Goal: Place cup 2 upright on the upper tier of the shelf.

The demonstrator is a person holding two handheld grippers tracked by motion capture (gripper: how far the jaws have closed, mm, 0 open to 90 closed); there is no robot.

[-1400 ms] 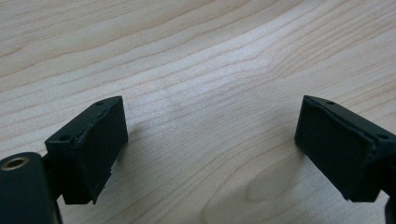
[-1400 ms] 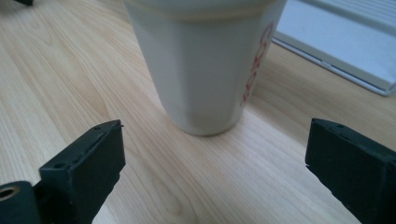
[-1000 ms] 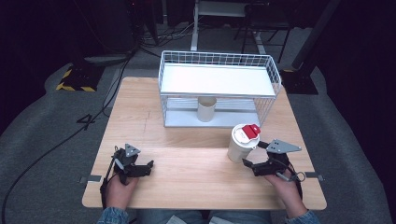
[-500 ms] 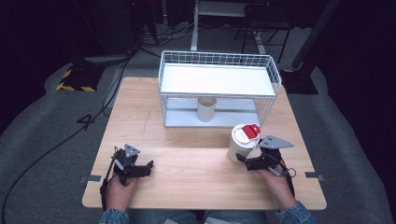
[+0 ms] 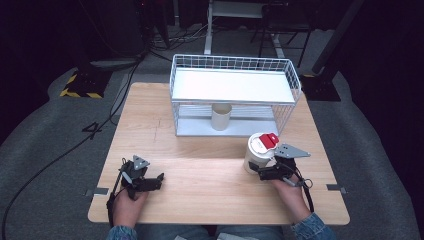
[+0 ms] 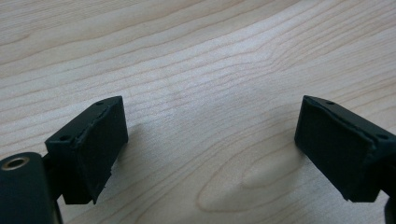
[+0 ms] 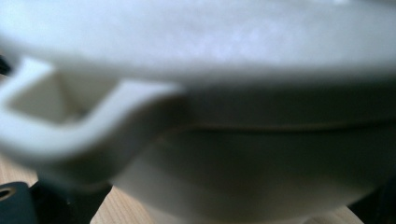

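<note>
At the surface's (image 5: pixel 200 180) right front, the right gripper (image 5: pixel 264 171) has closed in on the white lidded cup (image 5: pixel 257 150), fingers bracketing its base, grip unconfirmed; left gripper (image 5: pixel 152 181) rests, fingers apart.

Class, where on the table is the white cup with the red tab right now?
In the high view, the white cup stands right of centre on the table, before the wire rack, against the right gripper.
</note>
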